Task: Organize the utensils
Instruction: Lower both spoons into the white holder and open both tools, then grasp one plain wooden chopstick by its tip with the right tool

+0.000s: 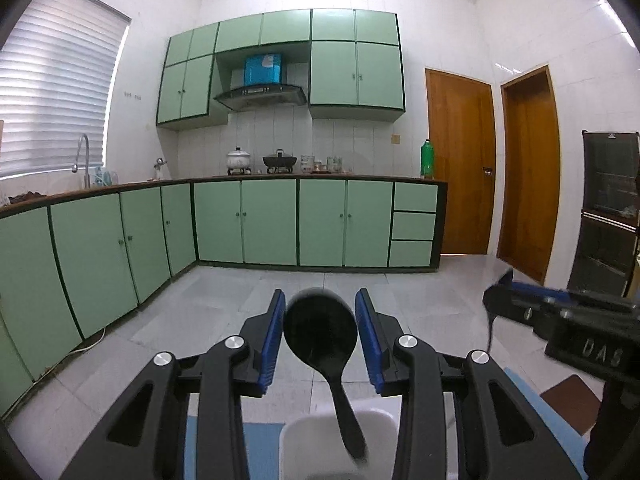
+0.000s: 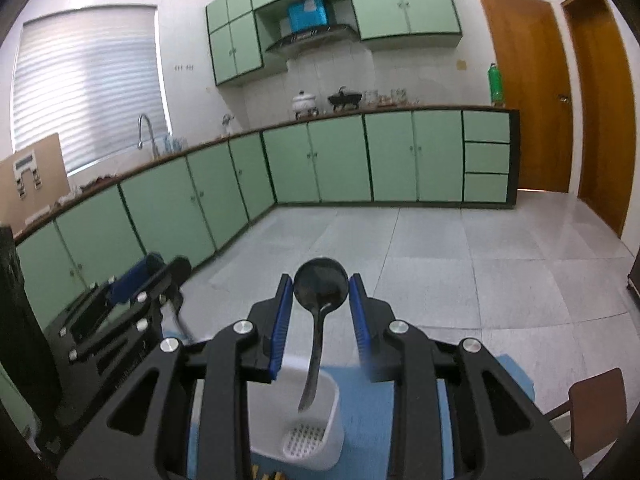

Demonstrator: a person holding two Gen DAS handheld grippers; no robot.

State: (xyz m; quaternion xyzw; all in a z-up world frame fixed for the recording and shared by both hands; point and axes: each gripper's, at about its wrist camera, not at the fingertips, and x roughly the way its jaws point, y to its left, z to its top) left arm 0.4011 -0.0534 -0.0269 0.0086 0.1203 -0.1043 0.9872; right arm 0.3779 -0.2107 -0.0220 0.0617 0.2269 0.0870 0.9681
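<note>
My left gripper point(image 1: 321, 295) is shut on the round bowl of a black spoon point(image 1: 320, 332). Its handle hangs down toward me over a white utensil holder point(image 1: 380, 428). My right gripper point(image 2: 320, 280) is likewise shut on the bowl of a black ladle point(image 2: 320, 292), and that handle dangles above the same white holder point(image 2: 334, 420), whose perforated bottom shows. Both utensils hang in the air over the holder. Each gripper appears in the other's view: the right gripper point(image 1: 505, 284) at the right, the left gripper point(image 2: 164, 270) at the left.
The holder stands on a blue mat point(image 2: 360, 396). A brown chair point(image 2: 596, 404) is at the lower right. Green base cabinets point(image 1: 248, 220) with a counter line the far and left walls. A dark shelf unit point(image 1: 608, 208) and wooden doors point(image 1: 460, 160) stand on the right.
</note>
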